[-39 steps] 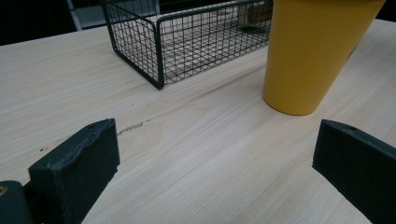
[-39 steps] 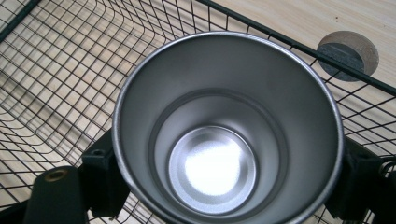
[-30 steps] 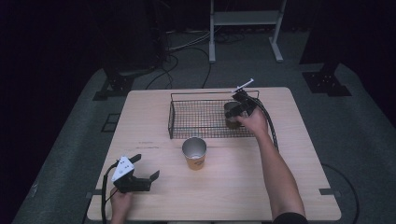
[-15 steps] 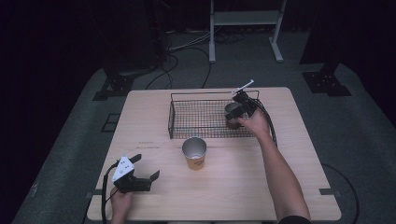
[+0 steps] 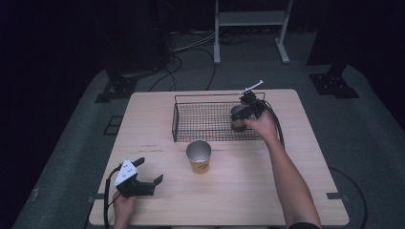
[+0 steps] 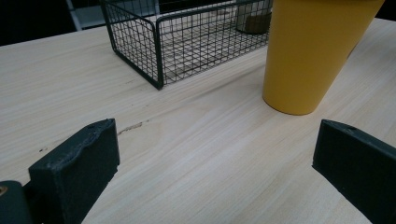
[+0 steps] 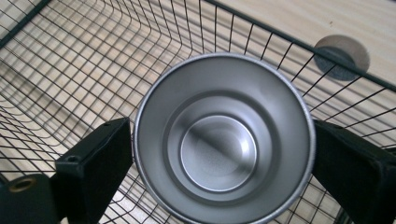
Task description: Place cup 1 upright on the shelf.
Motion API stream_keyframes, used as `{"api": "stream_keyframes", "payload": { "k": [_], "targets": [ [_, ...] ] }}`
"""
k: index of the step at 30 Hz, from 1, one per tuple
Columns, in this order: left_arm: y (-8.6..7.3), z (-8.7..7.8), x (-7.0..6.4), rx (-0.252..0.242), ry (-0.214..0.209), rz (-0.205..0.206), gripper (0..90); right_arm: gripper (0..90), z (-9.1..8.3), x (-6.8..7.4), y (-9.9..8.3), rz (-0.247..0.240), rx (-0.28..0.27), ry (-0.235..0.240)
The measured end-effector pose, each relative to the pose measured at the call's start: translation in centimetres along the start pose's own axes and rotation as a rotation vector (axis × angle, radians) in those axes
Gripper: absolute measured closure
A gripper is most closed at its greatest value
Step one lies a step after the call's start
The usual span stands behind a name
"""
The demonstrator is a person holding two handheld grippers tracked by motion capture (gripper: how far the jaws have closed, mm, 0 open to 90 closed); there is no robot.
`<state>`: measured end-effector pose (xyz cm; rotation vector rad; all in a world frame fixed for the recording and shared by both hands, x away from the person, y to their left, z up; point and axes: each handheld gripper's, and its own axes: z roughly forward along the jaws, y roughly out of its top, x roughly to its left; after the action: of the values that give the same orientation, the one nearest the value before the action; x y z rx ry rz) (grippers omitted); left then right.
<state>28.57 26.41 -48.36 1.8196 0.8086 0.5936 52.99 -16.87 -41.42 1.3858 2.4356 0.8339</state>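
A black wire basket (image 5: 174, 121) stands on the far middle of the wooden table (image 5: 305, 181). Inside its right end, my right gripper (image 5: 242, 114) is shut on a steel cup (image 5: 237, 117). In the right gripper view both jaws press the rim of the upright steel cup (image 7: 224, 140), with the basket's mesh (image 7: 70, 70) around it. A yellow cup (image 5: 199, 156) with a silvery inside stands just in front of the basket. My left gripper (image 5: 150, 170) rests open at the front left, nothing between its jaws. The left gripper view shows the yellow cup (image 6: 313, 51) ahead to the right and the basket (image 6: 140, 42) behind.
A round grey plug (image 7: 342, 56) sits in the tabletop beyond the basket's wall. Cables trail from both grippers. Dark stands and cables lie on the floor behind the table (image 5: 215, 47).
The right gripper with the steel cup has sunk slightly inside the basket. The left gripper has not moved.
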Motion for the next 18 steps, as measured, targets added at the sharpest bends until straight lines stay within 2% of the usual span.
{"api": "stream_keyframes", "payload": {
  "k": [8, 18],
  "targets": [
    [0.0, 0.0, 0.0, 0.000, 0.000, -0.001, 0.0, 6.6, -1.6, -0.1, 0.1, 0.014, -0.056, 0.012],
    [0.0, 0.0, -0.1, 0.002, 0.000, 0.000, 0.0, 6.7, -4.4, -0.1, -0.3, 0.006, -0.130, 0.033]
  ]
}}
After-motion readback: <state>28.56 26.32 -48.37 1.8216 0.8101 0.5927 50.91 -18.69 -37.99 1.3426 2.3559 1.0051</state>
